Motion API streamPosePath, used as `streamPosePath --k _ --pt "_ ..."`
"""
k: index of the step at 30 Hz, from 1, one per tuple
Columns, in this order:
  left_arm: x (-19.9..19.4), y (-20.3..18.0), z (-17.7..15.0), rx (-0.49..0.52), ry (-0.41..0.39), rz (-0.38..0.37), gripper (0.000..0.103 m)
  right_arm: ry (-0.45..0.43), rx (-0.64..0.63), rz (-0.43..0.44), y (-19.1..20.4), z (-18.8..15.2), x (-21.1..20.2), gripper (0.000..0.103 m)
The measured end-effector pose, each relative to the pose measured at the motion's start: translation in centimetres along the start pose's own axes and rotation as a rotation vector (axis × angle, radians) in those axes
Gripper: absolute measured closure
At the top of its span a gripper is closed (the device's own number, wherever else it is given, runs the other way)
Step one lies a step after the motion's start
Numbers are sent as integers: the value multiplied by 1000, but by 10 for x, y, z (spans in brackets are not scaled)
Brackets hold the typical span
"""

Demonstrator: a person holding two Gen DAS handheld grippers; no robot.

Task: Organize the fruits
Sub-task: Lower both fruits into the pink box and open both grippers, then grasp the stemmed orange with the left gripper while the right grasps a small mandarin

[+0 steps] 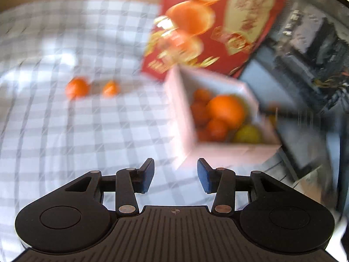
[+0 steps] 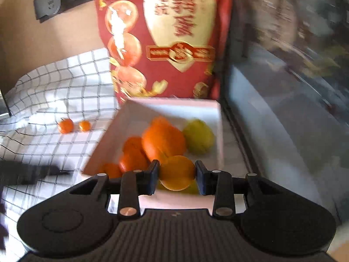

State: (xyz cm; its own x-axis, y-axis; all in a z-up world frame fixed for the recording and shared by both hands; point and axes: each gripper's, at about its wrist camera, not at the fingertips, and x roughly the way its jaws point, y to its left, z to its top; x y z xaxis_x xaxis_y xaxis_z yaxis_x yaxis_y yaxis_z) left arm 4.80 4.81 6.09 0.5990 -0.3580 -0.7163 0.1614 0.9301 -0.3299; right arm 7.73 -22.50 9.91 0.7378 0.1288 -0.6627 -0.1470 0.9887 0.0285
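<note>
A white box (image 1: 185,131) (image 2: 104,144) holds several oranges, a big orange (image 1: 226,110) (image 2: 162,140) and a green fruit (image 1: 247,134) (image 2: 198,136). Two small oranges lie loose on the checked cloth, a larger one (image 1: 77,87) (image 2: 65,125) and a smaller one (image 1: 111,88) (image 2: 84,126). My right gripper (image 2: 177,178) is shut on an orange (image 2: 176,174) over the box's near edge. My left gripper (image 1: 175,178) is open and empty, above the cloth just left of the box's near corner. Both views are blurred.
A red printed fruit bag (image 1: 218,21) (image 2: 165,39) stands behind the box. The checked cloth (image 1: 65,131) (image 2: 54,87) covers the table to the left. A dark ledge and clutter (image 1: 305,65) (image 2: 283,87) lie right of the box.
</note>
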Motion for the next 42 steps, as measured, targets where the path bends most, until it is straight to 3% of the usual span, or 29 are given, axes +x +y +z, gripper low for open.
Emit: streamPosePath --k 4,10,19,21,32,36,42 --pt "-18 44 -25 -130 19 68 55 25 -29 48 13 45 35 69" --pt "-58 89 -44 -265 -44 166 55 151 9 53 19 92 110 69" --pt "-78 116 -69 -347 -34 231 55 280 22 -31 19 86 168 67" --pt "-79 117 -72 -346 -25 234 55 278 33 -35 18 82 169 61" --pt "-80 125 -75 -348 -23 230 55 187 -76 -97 43 76 142 56" --pt "-78 124 -69 -322 -37 225 55 158 -80 -68 57 79 127 56" --pt "-68 130 -60 -291 -42 188 55 160 -111 46 98 71 112 56"
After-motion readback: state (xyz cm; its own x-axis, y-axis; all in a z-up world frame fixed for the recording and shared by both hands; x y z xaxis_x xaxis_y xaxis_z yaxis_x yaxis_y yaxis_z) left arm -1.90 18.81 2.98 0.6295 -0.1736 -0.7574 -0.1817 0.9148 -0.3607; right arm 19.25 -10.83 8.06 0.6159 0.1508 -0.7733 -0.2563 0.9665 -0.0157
